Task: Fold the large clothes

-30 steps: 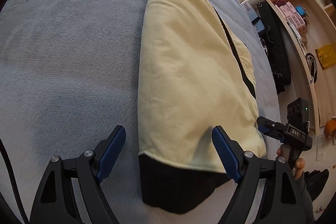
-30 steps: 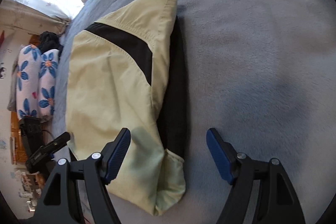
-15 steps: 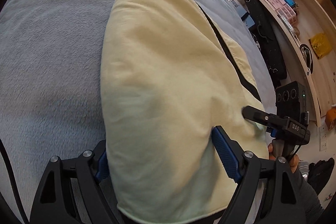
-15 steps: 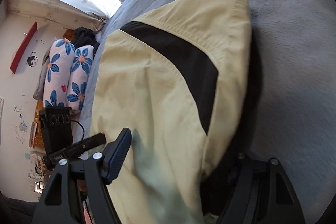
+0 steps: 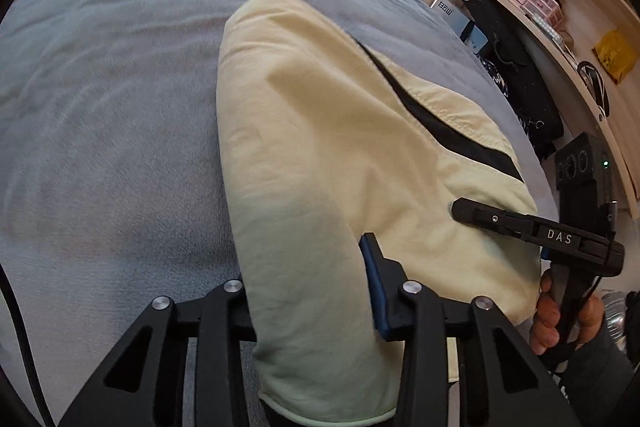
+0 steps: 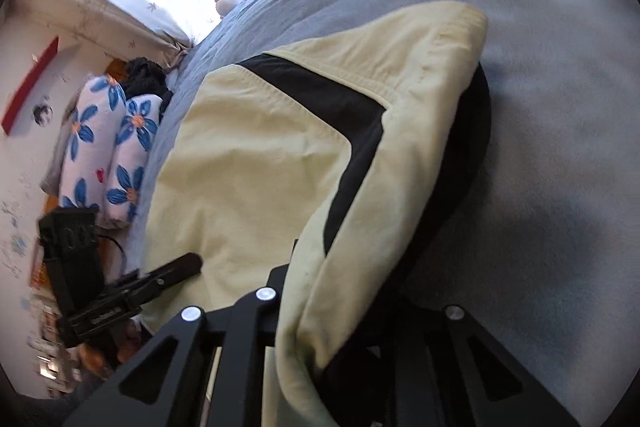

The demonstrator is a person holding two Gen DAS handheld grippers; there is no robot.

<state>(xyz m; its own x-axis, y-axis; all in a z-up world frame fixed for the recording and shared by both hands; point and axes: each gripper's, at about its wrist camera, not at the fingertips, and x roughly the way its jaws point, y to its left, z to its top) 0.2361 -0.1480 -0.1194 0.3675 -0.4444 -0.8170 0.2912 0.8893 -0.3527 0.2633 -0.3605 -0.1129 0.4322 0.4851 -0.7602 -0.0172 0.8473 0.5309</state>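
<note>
Soft grey fleece bed cover [image 5: 112,131] at left, nap faintly rippled. Folded pale-yellow cotton garment with black panels [image 5: 320,131] lies on it, creased. Left claw [image 5: 310,291] has just been closing, pinching garment's near edge. Right claw [image 6: 316,311] likewise just closed, clamped narrow on bunched yellow-black fold. Wooden shelf [image 5: 560,27] far right.
</note>
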